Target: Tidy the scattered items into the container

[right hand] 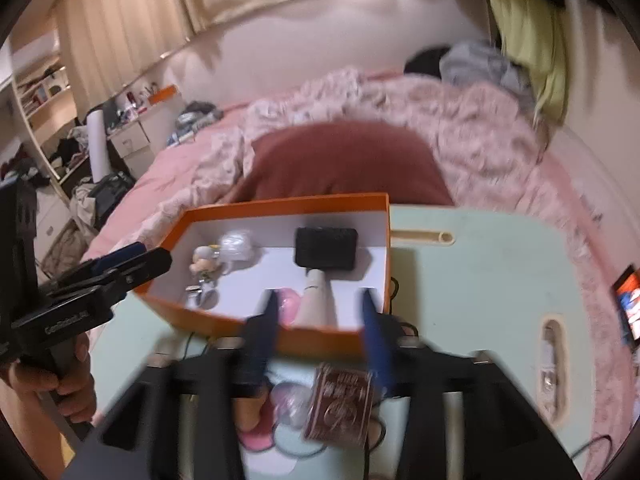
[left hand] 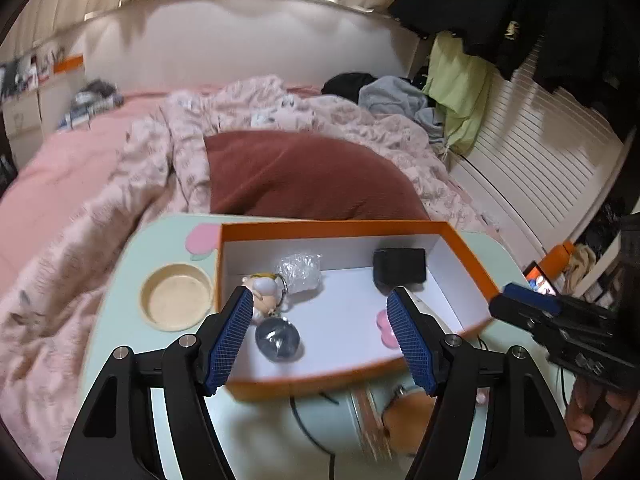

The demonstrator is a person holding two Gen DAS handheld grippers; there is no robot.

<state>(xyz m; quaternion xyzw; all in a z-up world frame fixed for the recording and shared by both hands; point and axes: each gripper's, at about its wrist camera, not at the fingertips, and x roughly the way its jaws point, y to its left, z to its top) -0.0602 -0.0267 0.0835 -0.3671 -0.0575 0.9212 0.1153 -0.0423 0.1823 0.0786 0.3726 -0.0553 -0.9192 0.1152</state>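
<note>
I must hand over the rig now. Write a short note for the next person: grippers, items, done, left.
Left gripper: open, empty, above the orange box.
Right gripper: open, empty, at the box's near wall.
Done, in the box: doll keychain, plastic wrap, black case, pink item, white bottle.
Left, on the table under the right gripper: dark red packet, pink pieces.

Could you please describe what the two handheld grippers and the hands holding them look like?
Both grippers are black with angular linkage arms and silver pivot pins. The left gripper has jaws faced with ribbed blue pads; the right gripper also shows blue on its jaws. The left one's side carries blurred white lettering. Bare hands grip the handles; no sleeves visible.
</note>
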